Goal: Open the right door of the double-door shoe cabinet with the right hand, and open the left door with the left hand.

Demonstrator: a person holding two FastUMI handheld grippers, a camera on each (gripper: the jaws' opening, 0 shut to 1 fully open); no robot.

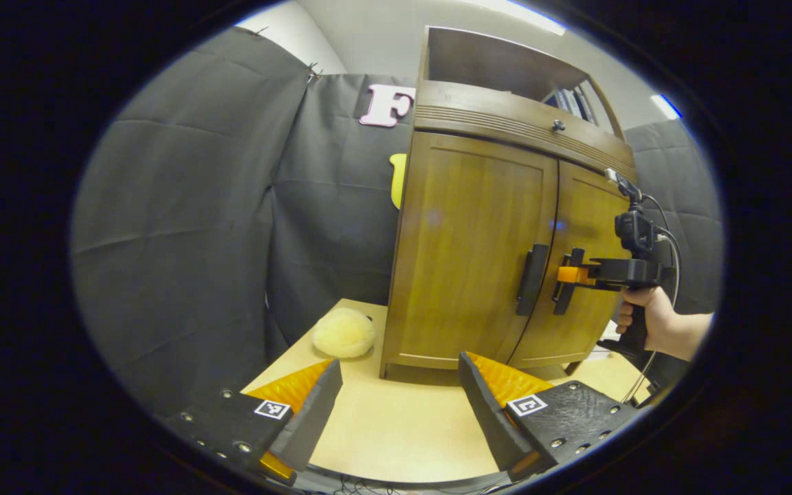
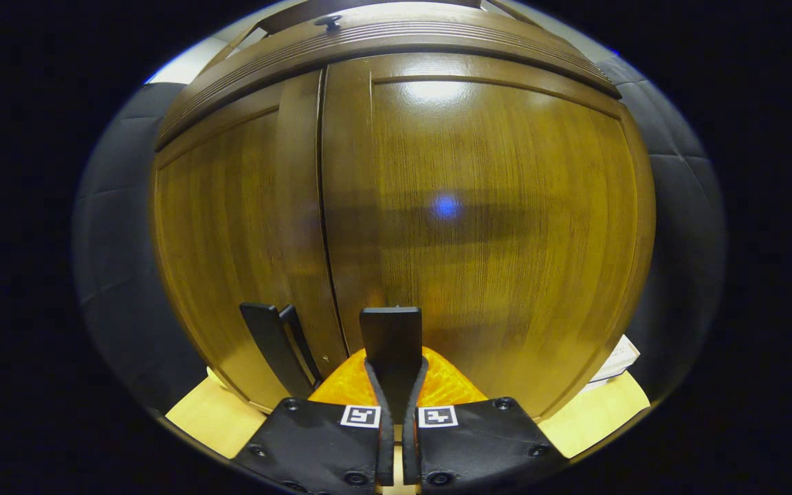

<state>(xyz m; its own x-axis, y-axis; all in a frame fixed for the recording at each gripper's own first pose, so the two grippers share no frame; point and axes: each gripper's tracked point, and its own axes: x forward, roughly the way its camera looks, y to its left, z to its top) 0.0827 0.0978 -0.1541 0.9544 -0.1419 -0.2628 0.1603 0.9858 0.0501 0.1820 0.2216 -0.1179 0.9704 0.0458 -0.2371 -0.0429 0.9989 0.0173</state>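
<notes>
The left tongs [image 1: 396, 405] hang wide apart over the worktop's [image 1: 396, 433] near edge, holding nothing. Beyond, the shoe cabinet [image 1: 492, 240] stands upright, both doors flush, facing the near edge. The right tongs [image 2: 394, 385] are clamped on the right door's vertical handle [image 2: 390, 340], a hand [image 1: 650, 316] gripping them level; the left handle [image 1: 531, 278] is free

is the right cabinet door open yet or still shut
Shut. In the left gripper view the right door lies flush with the left door, only a thin seam between them. The right tool is clamped on its handle.
</notes>
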